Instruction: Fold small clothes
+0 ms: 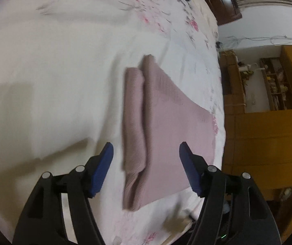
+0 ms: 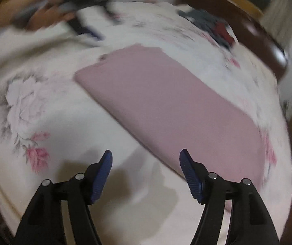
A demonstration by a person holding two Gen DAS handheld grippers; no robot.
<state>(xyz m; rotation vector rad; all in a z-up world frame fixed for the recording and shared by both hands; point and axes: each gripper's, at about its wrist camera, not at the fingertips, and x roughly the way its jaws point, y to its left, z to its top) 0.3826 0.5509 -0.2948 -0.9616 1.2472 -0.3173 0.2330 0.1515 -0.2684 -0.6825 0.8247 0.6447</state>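
I see my left gripper (image 1: 146, 153) and right gripper (image 2: 146, 160): black frames, ridged blue pads (image 2: 190, 177), silver screw heads (image 1: 80, 168).

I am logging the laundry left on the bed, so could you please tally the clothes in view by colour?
Pink: 1, the folded pink garment lying on the floral bedsheet.
Grey and red: 1 small pile at the far edge; blur hides how many pieces are in it.
Total: 2 groups. Both grippers are open and empty.
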